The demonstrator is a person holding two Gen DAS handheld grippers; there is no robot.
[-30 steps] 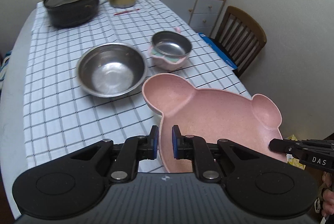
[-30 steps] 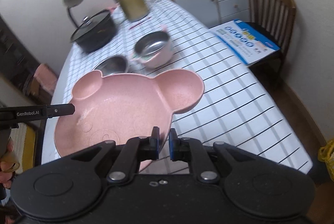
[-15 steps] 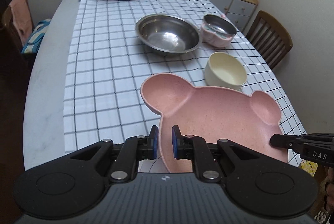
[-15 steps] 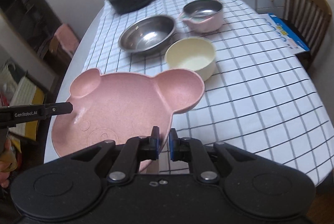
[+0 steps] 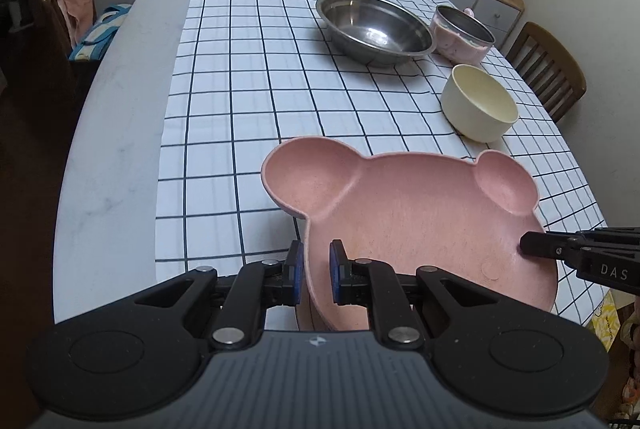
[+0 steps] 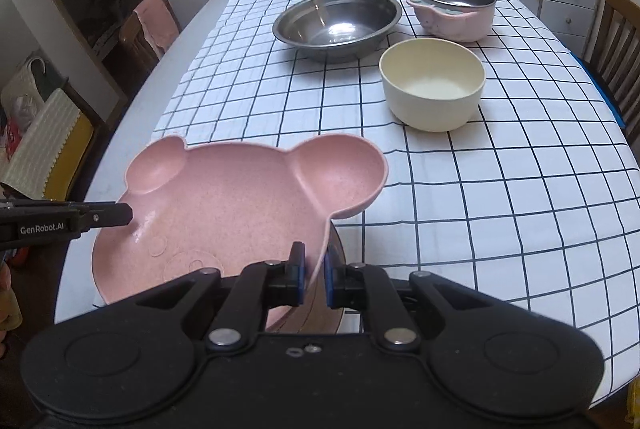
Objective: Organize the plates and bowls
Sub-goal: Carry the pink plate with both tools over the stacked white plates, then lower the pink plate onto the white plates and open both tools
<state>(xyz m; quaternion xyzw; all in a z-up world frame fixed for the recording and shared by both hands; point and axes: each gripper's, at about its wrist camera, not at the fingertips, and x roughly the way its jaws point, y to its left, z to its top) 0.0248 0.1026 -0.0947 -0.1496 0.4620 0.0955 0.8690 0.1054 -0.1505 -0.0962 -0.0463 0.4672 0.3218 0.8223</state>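
Both of your grippers have carried the pink bear-shaped plate (image 5: 412, 225) lower and closer over the near end of the checked tablecloth (image 5: 248, 101) than a second ago, and the cream bowl (image 5: 480, 105), absent from the earliest views, now sits at right of centre in the left wrist frame. Your left gripper (image 5: 316, 273) is clamped on the plate's rim at lower centre of its frame; your right gripper (image 6: 314, 279) is clamped on the opposite rim, lower centre of its frame. You hold the wide plate from two sides, evidently to keep it level while lowering. It appears not yet set down. The steel bowl (image 6: 338, 23) and the pink-cased bowl (image 6: 456, 11) stand beyond, in the upper half, well apart from the plate.
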